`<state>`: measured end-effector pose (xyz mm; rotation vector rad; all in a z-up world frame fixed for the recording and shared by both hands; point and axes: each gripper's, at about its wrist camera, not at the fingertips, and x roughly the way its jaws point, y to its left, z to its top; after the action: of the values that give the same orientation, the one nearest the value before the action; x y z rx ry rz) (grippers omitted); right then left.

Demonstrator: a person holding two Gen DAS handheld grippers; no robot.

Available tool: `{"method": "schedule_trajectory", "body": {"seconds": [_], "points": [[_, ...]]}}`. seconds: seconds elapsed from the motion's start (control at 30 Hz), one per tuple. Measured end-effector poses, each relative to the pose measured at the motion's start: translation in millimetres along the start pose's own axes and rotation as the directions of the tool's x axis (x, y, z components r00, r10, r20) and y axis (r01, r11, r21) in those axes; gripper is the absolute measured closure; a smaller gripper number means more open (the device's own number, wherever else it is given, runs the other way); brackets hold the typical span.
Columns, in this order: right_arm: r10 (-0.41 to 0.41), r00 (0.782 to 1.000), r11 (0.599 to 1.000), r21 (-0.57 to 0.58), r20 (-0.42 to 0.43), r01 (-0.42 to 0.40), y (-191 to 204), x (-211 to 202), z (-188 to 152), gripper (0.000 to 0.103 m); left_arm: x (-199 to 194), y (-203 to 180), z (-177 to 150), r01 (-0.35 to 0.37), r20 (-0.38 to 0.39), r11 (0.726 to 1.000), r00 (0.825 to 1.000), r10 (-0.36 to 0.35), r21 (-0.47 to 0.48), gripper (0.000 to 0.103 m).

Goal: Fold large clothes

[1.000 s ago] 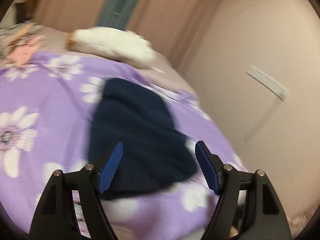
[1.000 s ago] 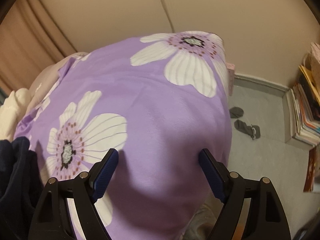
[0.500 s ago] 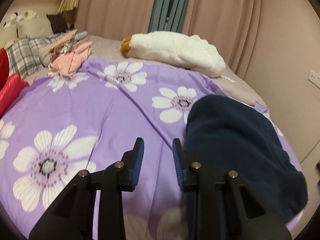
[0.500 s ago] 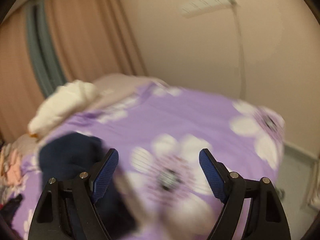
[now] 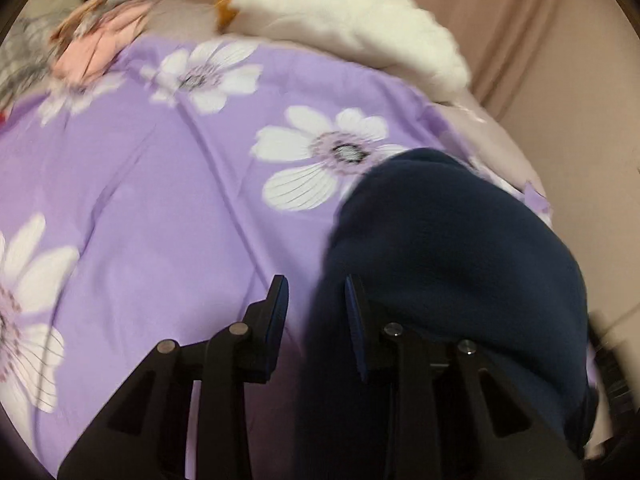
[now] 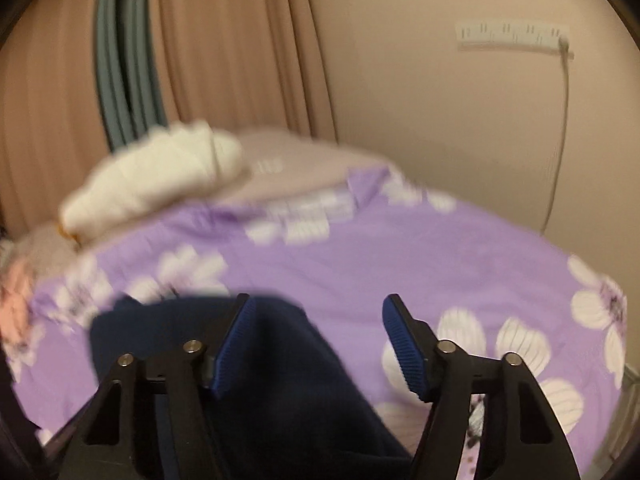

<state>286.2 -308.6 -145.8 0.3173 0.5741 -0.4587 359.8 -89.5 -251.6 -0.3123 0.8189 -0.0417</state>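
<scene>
My left tongs (image 5: 316, 300) hang over the bed with a narrow gap between the pads; the near edge of the navy garment (image 5: 452, 264) lies in that gap, but I cannot tell whether they grip it. My right tongs (image 6: 316, 336) stand wide apart, the left pad over the same navy garment (image 6: 280, 380), the right pad over bare cover. The garment lies bunched on the purple flowered cover (image 5: 160, 220), toward the side of the bed by the wall (image 6: 440, 100). Beyond it a white plush toy (image 5: 352, 28) lies across the far end, before the curtains (image 6: 224, 52). Pink clothes (image 5: 96, 48) are heaped at the far left. A power strip (image 6: 512, 34) hangs on the wall, its cord dropping behind the bed. The cover's left half lies broad and flat.
</scene>
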Motion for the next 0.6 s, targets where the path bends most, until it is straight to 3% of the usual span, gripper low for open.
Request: {"method": "schedule_trajectory", "body": {"seconds": [0.07,0.13,0.2,0.33,0.6], "points": [[-0.005,0.990,1.000,0.020,-0.144,0.008,-8,35,-11,0.048,9,4,-4,-0.005,0.017,1.000,1.000,0.005,-0.004,0.072],[0.073,0.972,0.991,0.127,-0.224,-0.046,-30,51,-13,0.050,22,10,-2,0.042,-0.040,0.997,0.998,-0.044,-0.060,0.072],[0.061,0.970,0.984,0.178,-0.236,-0.019,-43,54,-16,0.050,27,12,-3,0.054,-0.066,0.995,0.996,-0.059,-0.083,0.069],[0.005,0.973,0.993,0.117,-0.232,0.022,-35,50,-20,0.050,20,0,-3,0.002,-0.042,1.000,0.999,-0.003,-0.021,0.070],[0.063,0.965,0.984,0.175,-0.254,-0.018,-45,58,-20,0.050,25,-5,-2,-0.033,-0.035,0.999,0.999,0.033,0.015,0.071]]}}
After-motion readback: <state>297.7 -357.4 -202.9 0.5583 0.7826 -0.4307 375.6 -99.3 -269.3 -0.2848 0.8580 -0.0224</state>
